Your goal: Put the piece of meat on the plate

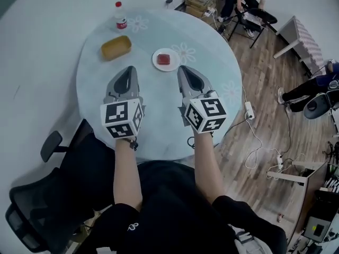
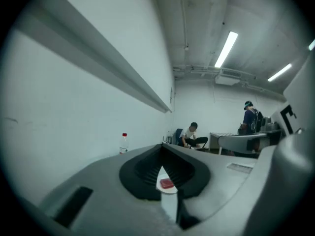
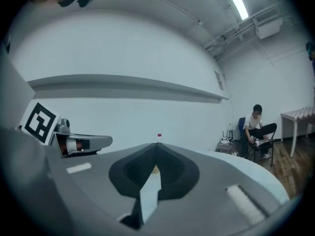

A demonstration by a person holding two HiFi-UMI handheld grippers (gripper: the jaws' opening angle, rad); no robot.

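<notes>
We're getting bright, even light off the ceiling tubes [image 2: 226,49], so shadows look soft. Both gripper views are heavy fisheye with black vignetted corners and a mushy close foreground; the head view bends at its edges too.

No legible text. Cubes [image 1: 123,119] on left gripper [image 1: 128,69] and right gripper [image 1: 181,69]: black-and-white square patterns, no letters. Bottle [image 1: 121,18], upper left: red label, print too small. White emblem [image 1: 132,227] on dark shorts [image 1: 114,221], bottom centre: unreadable.
</notes>
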